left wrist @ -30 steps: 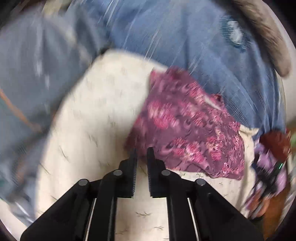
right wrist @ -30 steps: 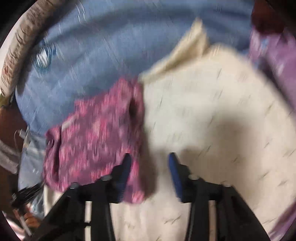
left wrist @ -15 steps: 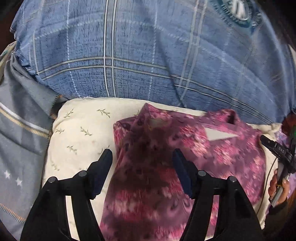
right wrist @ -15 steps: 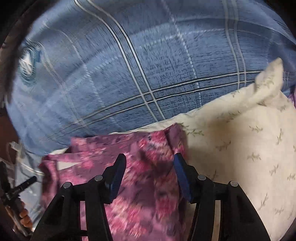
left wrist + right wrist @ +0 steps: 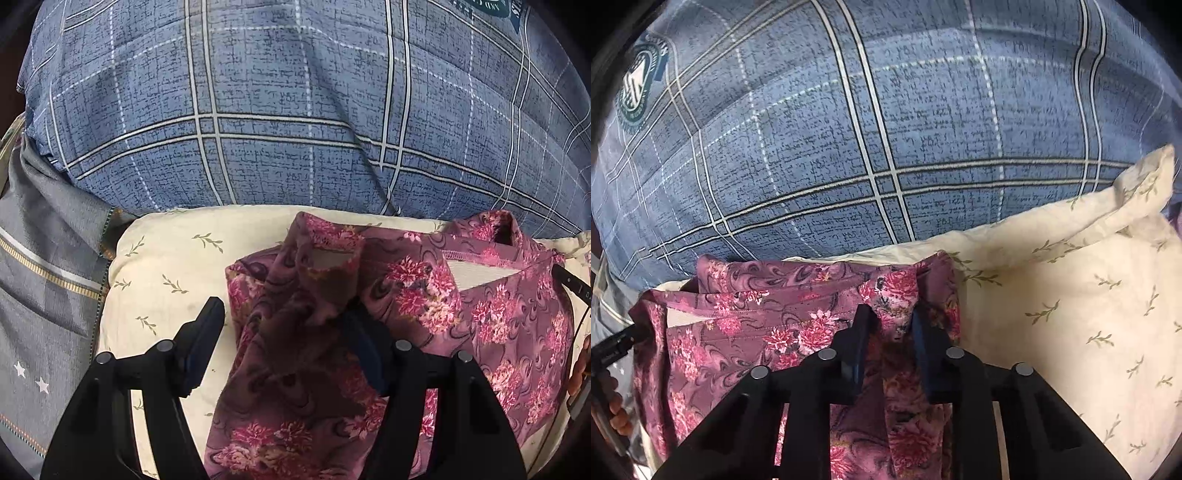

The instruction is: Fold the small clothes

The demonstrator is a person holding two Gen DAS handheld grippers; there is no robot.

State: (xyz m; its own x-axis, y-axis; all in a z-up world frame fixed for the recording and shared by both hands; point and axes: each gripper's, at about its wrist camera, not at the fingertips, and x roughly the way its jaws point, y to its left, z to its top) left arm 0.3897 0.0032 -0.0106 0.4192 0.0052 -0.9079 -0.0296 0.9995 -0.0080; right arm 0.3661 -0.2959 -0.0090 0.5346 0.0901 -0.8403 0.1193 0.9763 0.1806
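A purple floral garment [image 5: 480, 314] [image 5: 757, 325] lies rumpled on a cream pillow [image 5: 166, 266] [image 5: 1071, 295], its far edge close to a blue plaid cushion. My left gripper [image 5: 284, 314] hangs open over the garment's left part. Its left finger is above the bare pillow and its right finger is over the cloth. At the garment's far right corner, my right gripper [image 5: 891, 317] has its jaws closing, and a raised fold of the cloth is pinched between the pads.
The big blue plaid cushion [image 5: 295, 110] [image 5: 886, 129] fills the far side. A grey striped sheet with stars [image 5: 37, 277] lies to the left. A black tool [image 5: 569, 284] [image 5: 613, 347] with a person's fingers [image 5: 617, 410] on it shows beside the garment.
Both grippers moved forward to the garment's far edge by the blue cushion. The left jaws spread from nearly shut to wide. The right jaws narrowed onto a fold of cloth.
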